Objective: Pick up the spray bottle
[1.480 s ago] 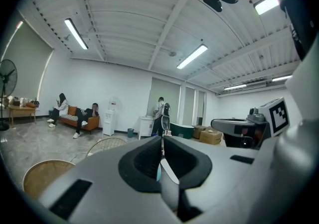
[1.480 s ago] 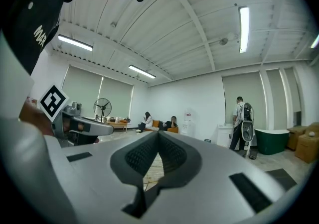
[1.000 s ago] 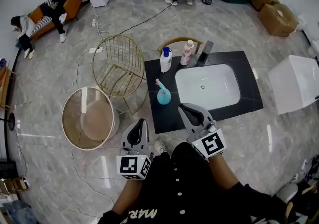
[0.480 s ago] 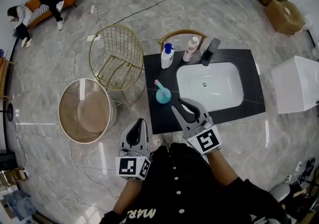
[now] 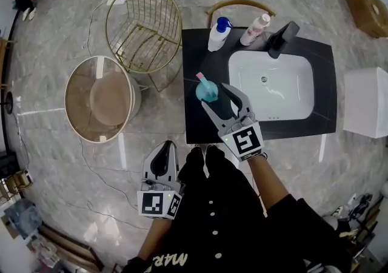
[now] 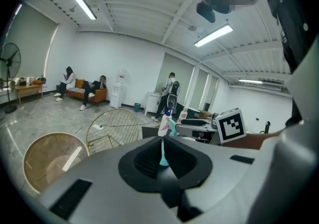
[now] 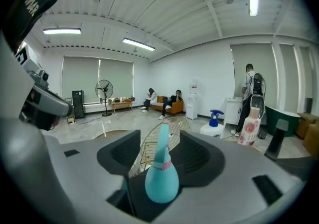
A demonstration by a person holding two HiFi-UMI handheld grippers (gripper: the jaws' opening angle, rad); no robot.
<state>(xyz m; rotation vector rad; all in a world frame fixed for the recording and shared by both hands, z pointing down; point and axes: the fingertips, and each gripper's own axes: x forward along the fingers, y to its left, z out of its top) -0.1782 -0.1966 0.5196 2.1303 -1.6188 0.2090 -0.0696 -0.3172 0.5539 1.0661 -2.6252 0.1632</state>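
Grey marble floor (image 5: 54, 162), on which the furniture stands. Black countertop (image 5: 197, 126) at centre right of the head view, with a white rectangular sink basin (image 5: 248, 84) set into it and a black faucet (image 5: 282, 38) at the basin's far rim. Gold wire chair (image 5: 142, 29) just beside the countertop's left edge; round side table (image 5: 100, 99) with a pale rim beside it, on the floor. White boxy unit (image 5: 367, 102) right of the countertop, apart from it.

Right gripper (image 5: 214, 97), reaching over the near left part of the countertop, its marker cube (image 5: 242, 142) toward the person. Its jaws are spreading at this moment and stand wide; the spray bottle sits between them, with a gap visible on each side in the right gripper view, so the pads are not pressing on it. Left gripper (image 5: 164, 147), low over the floor near the person's black buttoned garment (image 5: 212, 217), well short of the countertop; its jaws are pressed together with nothing between them.

White pump bottle (image 5: 218, 35) with a blue head and a pink-capped bottle (image 5: 254, 29), both upright at the countertop's far edge. Spray bottle (image 5: 206, 90), teal with a pink nozzle tip, upright on the countertop just left of the basin
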